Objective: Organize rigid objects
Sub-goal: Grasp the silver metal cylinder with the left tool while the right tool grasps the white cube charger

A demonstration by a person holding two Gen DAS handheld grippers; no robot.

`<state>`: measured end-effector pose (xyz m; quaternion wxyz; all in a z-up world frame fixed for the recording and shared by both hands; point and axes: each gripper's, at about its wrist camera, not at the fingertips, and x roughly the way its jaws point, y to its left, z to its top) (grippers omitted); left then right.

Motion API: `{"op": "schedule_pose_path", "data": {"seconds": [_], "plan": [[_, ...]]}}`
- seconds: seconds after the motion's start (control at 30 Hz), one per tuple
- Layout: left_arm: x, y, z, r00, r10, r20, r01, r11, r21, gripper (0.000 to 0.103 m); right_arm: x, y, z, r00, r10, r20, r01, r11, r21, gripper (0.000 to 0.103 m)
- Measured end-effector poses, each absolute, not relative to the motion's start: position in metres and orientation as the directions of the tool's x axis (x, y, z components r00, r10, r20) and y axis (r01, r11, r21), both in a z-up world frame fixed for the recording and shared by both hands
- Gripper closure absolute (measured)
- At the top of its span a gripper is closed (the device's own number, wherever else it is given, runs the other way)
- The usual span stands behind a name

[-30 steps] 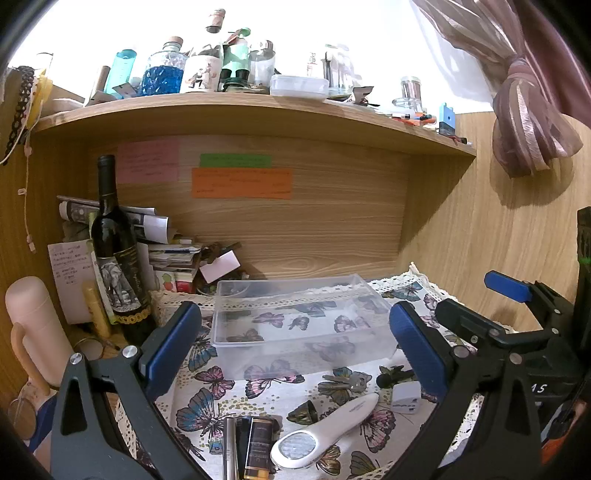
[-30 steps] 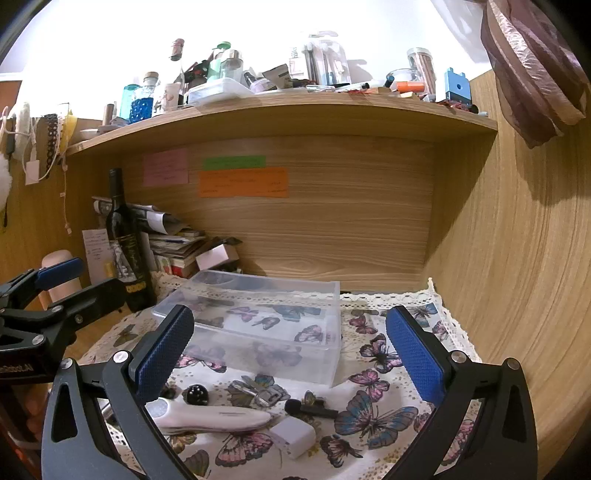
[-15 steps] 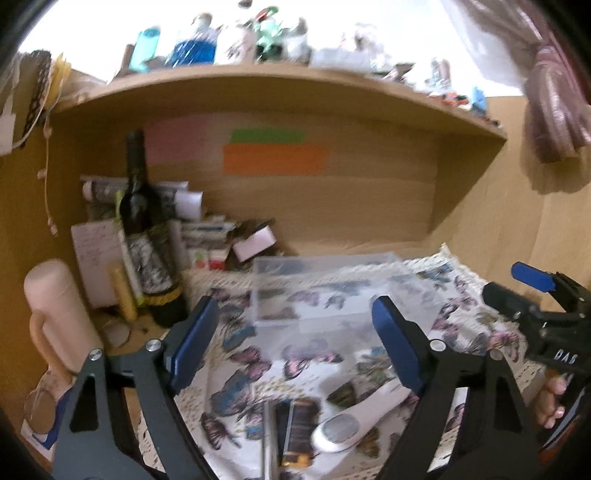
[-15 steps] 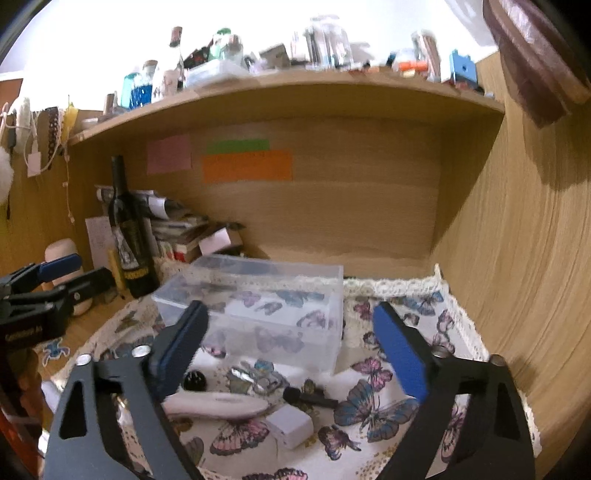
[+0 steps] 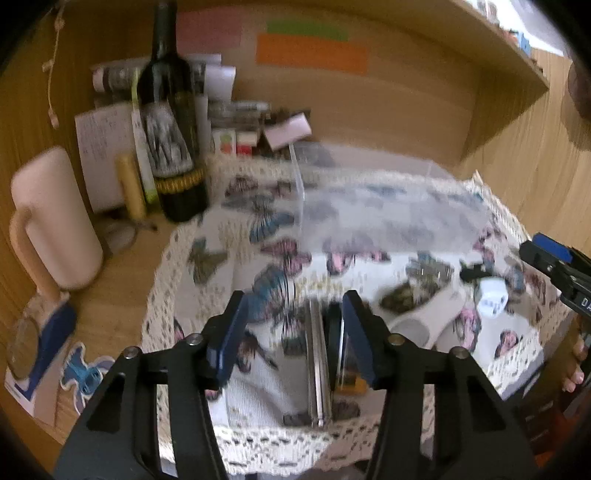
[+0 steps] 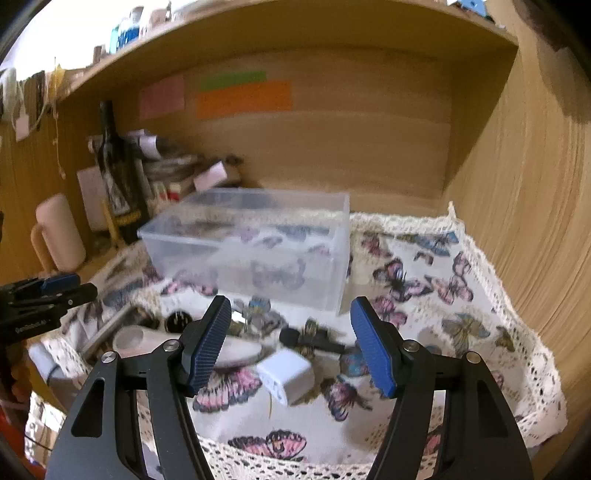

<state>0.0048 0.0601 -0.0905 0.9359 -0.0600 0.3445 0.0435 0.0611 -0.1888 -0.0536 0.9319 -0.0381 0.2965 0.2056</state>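
Observation:
A clear plastic box (image 5: pixel 388 206) (image 6: pixel 251 251) stands on the butterfly cloth (image 5: pixel 207 258). In front of it lie small items: a silver bar (image 5: pixel 317 354) beside a dark and yellow piece (image 5: pixel 347 373), a white handheld device (image 5: pixel 424 321) (image 6: pixel 236 349), a white charger cube (image 5: pixel 489 299) (image 6: pixel 286 373) and a small black stick (image 6: pixel 310 341). My left gripper (image 5: pixel 295 336) is closing over the silver bar, which lies between its jaws untouched by the left pad. My right gripper (image 6: pixel 291 345) is closing above the charger cube without touching it.
A dark wine bottle (image 5: pixel 170 122) and a pale pink mug (image 5: pixel 51 221) stand at the left, with stacked papers (image 5: pixel 229 110) behind. Wooden walls close the back and right. A shelf (image 6: pixel 258 33) hangs overhead. The cloth's lace edge (image 6: pixel 517 295) runs along the right wall.
Both grippers have dropped and tipped down towards the cloth, and their jaws have narrowed. The left one has closed in on the silver bar; the right one now hangs over the charger cube.

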Motion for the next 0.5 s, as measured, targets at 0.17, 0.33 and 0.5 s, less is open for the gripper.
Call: {"op": "schedule_pose_path", "data": {"seconds": [0.17, 0.33, 0.5], "plan": [[0.002, 0.051, -0.110, 0.709, 0.014, -0.705, -0.085, 0.994, -0.066, 0.059, 0.063, -0.186, -0.071, 0.698, 0.353, -0.623, -0.418, 0.907, 0.046, 0.045], [0.005, 0.050, -0.125, 0.670, -0.005, -0.742, -0.073, 0.995, -0.072, 0.071, 0.061, -0.188, -0.082, 0.675, 0.342, -0.654, -0.411, 0.910, 0.052, 0.047], [0.002, 0.055, -0.131, 0.661, 0.011, -0.750, -0.084, 0.995, -0.059, 0.082, 0.060, -0.191, -0.090, 0.656, 0.330, -0.678, -0.404, 0.913, 0.053, 0.049]]}}
